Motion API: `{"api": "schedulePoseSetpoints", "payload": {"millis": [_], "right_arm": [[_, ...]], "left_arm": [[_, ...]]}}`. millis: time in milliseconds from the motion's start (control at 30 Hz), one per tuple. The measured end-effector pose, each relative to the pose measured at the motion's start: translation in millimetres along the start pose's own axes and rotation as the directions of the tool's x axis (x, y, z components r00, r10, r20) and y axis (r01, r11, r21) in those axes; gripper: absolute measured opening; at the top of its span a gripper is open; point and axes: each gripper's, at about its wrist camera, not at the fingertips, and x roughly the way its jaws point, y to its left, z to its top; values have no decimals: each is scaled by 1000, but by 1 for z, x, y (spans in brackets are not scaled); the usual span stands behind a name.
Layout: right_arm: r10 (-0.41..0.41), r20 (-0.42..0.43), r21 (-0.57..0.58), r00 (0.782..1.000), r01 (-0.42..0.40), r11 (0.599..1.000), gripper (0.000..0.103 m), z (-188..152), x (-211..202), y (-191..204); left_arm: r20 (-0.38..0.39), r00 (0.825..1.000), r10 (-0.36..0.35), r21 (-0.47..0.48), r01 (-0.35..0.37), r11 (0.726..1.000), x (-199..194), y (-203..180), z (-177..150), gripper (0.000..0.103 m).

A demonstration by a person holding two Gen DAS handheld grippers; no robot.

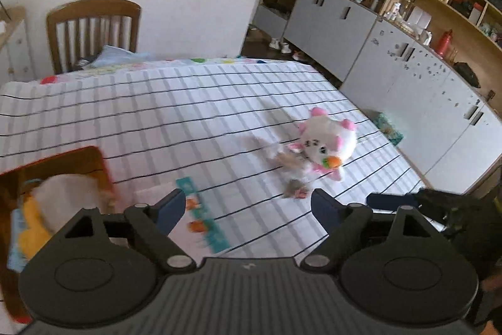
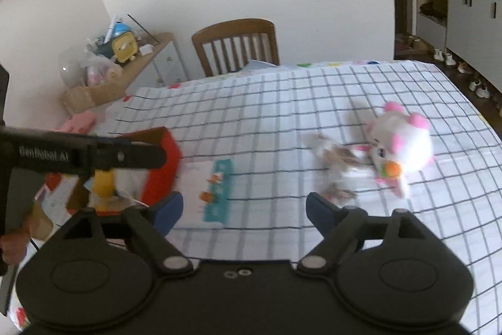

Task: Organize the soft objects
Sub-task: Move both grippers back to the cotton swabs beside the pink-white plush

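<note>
A white and pink plush toy (image 1: 329, 143) with an orange beak lies on the checked tablecloth at the right; it also shows in the right wrist view (image 2: 404, 146). A smaller grey-white soft toy (image 2: 332, 159) lies beside it on its left. A red box (image 2: 163, 159) at the left holds a yellow and white plush (image 1: 47, 203). My left gripper (image 1: 248, 206) is open and empty above the cloth. My right gripper (image 2: 244, 209) is open and empty. The left gripper's body (image 2: 78, 156) shows over the box.
A teal card with orange marks (image 1: 200, 215) lies on the cloth between the box and the toys. A wooden chair (image 1: 94, 30) stands at the table's far side. Grey cabinets and shelves (image 1: 408, 58) line the right wall. A cluttered sideboard (image 2: 125, 65) stands at left.
</note>
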Motion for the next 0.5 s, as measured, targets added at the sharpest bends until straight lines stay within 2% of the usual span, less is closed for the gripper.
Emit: {"api": "schedulePoseSetpoints", "payload": {"millis": [167, 233, 267, 500], "right_arm": [[-14, -9, -3, 1000, 14, 1000, 88, -7, 2, -28], [-12, -12, -13, 1000, 12, 1000, 89, -8, 3, -35], [-13, -11, -22, 1000, 12, 1000, 90, -9, 4, -39], [-5, -24, -60, 1000, 3, 998, 93, -15, 16, -60]], "left_arm": [[-14, 1000, -12, -16, 11, 1000, 24, -20, 8, 88], [-29, 1000, -4, -27, 3, 1000, 36, -26, 12, 100], [-35, 999, 1, -35, -2, 999, 41, -29, 14, 103], [-74, 997, -8, -69, 3, 998, 76, -38, 26, 103]]}}
